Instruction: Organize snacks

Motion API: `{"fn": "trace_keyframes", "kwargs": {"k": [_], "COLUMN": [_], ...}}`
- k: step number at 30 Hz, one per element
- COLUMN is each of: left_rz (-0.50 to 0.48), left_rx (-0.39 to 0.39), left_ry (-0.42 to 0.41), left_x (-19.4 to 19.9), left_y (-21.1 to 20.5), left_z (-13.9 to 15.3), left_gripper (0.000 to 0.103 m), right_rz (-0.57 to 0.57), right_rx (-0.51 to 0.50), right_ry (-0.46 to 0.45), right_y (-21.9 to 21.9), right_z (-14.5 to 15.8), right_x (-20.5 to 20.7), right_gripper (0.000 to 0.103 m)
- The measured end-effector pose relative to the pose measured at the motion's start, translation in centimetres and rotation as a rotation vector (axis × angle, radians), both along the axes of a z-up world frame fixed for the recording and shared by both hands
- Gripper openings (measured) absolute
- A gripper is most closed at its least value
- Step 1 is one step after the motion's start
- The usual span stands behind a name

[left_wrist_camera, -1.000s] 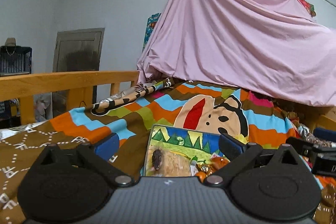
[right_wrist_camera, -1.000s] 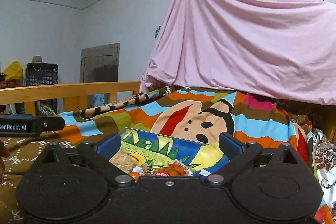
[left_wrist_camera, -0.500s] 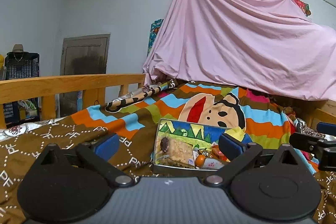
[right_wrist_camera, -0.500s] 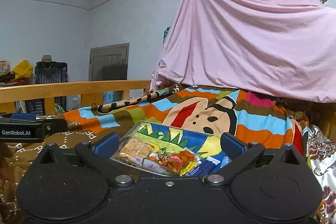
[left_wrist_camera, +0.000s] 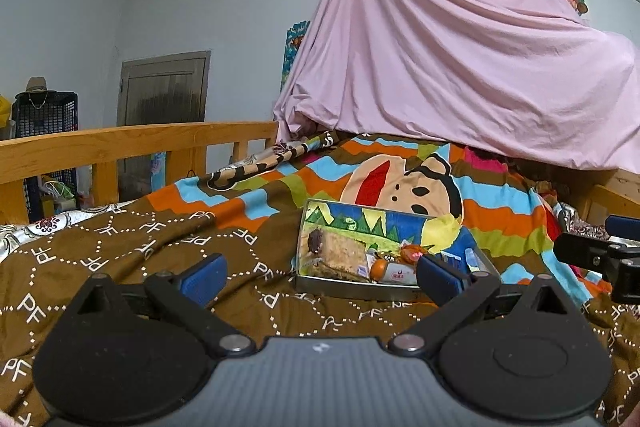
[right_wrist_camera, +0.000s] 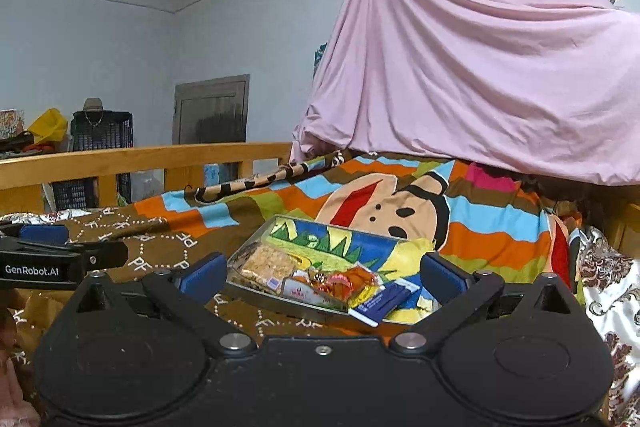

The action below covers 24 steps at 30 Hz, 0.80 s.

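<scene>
Your left hand-held gripper (left_wrist_camera: pixel 320 275) and right hand-held gripper (right_wrist_camera: pixel 320 273) both stand with jaws spread wide, holding nothing. The metal tray (left_wrist_camera: pixel 352 289) lies flat on the brown bedspread (left_wrist_camera: pixel 132 251) ahead of you, its long axis running away from you toward the pink sheet (left_wrist_camera: pixel 460 75). Its snacks crowd the near end: a cereal bar (right_wrist_camera: pixel 266 263), orange-wrapped sweets (right_wrist_camera: pixel 344 281) and a blue packet (right_wrist_camera: pixel 382 301) overhanging the near rim.
</scene>
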State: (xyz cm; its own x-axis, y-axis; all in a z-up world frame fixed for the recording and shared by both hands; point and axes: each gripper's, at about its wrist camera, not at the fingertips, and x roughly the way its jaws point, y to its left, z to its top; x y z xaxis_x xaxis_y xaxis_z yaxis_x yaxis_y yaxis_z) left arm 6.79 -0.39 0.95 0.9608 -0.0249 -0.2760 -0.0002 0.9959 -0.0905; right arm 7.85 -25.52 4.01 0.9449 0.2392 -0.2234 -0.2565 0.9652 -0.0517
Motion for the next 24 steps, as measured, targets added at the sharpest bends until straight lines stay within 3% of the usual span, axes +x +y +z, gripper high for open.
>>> {"fn": "trace_keyframes", "kwargs": {"k": [9, 24], "left_rz": [0.004, 0.019], "left_rx": [0.002, 0.017], "left_ry": [0.023, 0.168], "left_x": [-0.4, -0.8], "left_y": [0.0, -0.1], "left_z": [-0.2, -1.2], "left_gripper": [0.103, 0.103], "right_rz": [-0.007, -0.053], "right_rx": [0.005, -0.053], "right_ry": [0.054, 0.222], "right_y": [-0.1, 0.8], "right_z": [-0.6, -2.4], "right_x": [-1.0, -0.6], "right_gripper": [0.102, 0.102]}}
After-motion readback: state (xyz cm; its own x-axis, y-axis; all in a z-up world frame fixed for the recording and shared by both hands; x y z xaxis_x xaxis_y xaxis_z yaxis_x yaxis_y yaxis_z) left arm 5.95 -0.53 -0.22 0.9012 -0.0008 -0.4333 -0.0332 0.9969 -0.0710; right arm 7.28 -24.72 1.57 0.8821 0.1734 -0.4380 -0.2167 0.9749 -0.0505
